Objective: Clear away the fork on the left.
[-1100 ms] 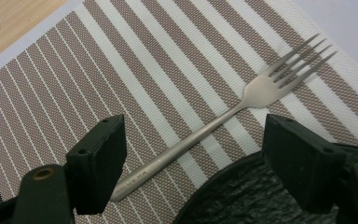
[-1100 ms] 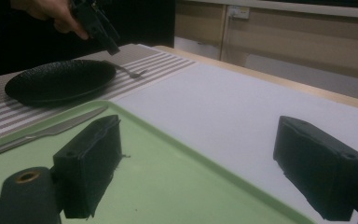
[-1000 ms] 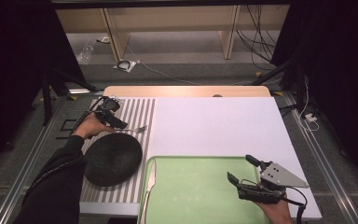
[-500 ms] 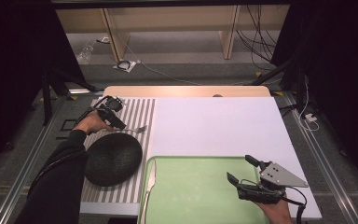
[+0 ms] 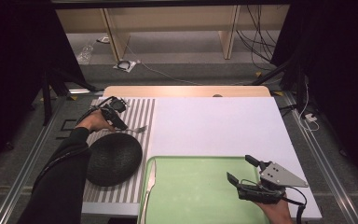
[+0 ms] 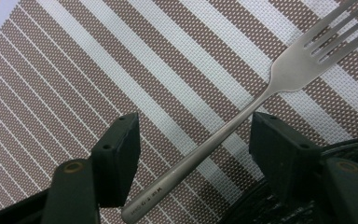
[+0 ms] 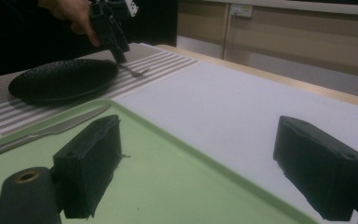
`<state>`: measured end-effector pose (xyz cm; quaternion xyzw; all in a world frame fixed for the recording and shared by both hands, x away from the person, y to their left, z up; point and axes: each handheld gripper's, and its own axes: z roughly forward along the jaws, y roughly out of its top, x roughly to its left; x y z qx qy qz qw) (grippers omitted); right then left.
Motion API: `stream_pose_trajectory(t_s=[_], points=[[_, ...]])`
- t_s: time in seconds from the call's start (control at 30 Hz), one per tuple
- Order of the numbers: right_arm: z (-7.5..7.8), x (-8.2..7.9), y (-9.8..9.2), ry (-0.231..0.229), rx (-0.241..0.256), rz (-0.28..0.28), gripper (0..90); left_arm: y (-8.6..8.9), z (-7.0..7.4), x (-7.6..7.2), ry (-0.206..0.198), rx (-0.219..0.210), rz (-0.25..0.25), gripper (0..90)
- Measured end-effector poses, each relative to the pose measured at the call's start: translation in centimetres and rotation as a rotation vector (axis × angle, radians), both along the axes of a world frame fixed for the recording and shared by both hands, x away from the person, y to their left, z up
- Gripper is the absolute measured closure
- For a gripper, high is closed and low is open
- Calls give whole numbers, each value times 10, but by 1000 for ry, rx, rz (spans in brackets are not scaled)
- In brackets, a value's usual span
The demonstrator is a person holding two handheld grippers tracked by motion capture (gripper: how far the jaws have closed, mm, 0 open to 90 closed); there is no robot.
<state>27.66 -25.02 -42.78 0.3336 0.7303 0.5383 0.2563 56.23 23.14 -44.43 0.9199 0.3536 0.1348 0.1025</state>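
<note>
A silver fork (image 6: 242, 116) lies on the striped placemat (image 6: 74, 70), its tines pointing away. My left gripper (image 6: 193, 140) stands open with its jaws on either side of the fork's handle, not touching it. From above, the left gripper (image 5: 114, 115) is at the mat's far end, just beyond the black plate (image 5: 113, 158), with the fork (image 5: 138, 129) beside it. My right gripper (image 5: 239, 168) is open and holds nothing, hovering over the green tray (image 5: 191, 196) near its right side. Its jaws (image 7: 200, 158) are spread wide above the tray's edge.
A table knife (image 5: 150, 179) rests along the left rim of the tray. The black plate (image 7: 65, 79) sits on the placemat's near half, its rim close to the fork's handle end. A white table cover (image 5: 214, 126) spreads behind the tray.
My left gripper has come down slightly toward the fork on the placemat. The right gripper has stayed where it was.
</note>
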Motion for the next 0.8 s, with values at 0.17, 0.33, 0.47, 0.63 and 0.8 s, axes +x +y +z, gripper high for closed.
stream_pose_trajectory(t_s=[0.17,0.33,0.47,0.63,0.8], points=[[0,-1,0,1,-3,0,160,-3,-3,1,18,14,-33,395],[0,0,0,3,-3,3,160,-5,-8,3,28,37,-55,445],[0,0,0,3,-2,3,160,-7,-10,3,41,54,-79,470],[1,0,-1,1,-3,4,160,-9,-13,1,60,64,-105,516],[1,0,0,4,-8,4,160,-7,-15,1,70,77,-105,573]])
